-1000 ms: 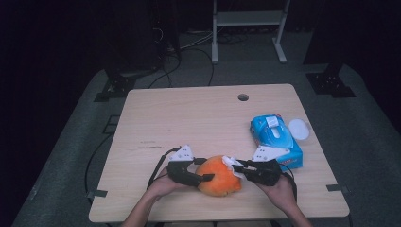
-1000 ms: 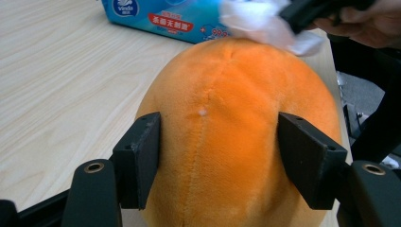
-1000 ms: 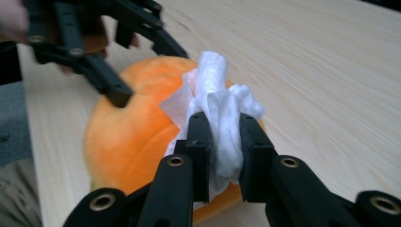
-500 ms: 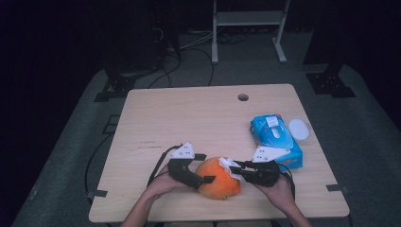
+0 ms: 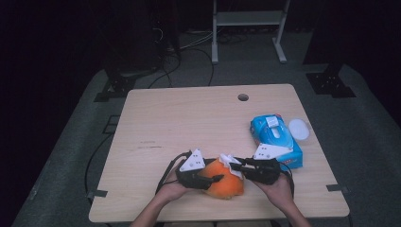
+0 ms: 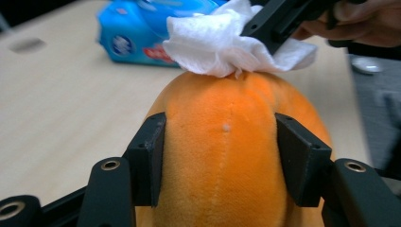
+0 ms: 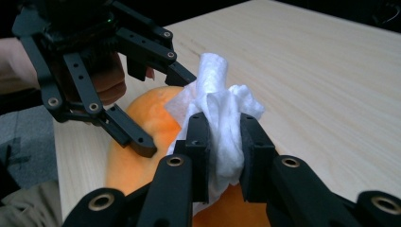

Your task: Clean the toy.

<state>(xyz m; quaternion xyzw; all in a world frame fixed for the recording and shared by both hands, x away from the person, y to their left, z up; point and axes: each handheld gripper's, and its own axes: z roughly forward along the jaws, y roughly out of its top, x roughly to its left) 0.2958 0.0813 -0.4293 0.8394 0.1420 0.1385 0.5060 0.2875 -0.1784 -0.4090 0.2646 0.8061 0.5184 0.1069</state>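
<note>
My left gripper (image 6: 220, 156), jaws just closing, clamped the orange plush ball (image 6: 227, 156) at lower centre, my right gripper (image 7: 224, 156) pinched a crumpled white tissue (image 7: 220, 113) atop it.

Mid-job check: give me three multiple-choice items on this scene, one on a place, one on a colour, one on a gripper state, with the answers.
1. Where is the blue wipes pack?
A. on the table's left half
B. on the table, right of the orange plush toy
C. on the floor

2. What colour is the tissue on the toy?
A. white
B. green
C. black

3. What is the right gripper doing?
A. open over bare table
B. shut on the wipes pack
C. shut on the tissue

Answers: 1 B, the high view shows the pack near the right edge. 2 A, both gripper views show it white. 3 C, the right gripper view shows the tissue pinched between its pads.
</note>
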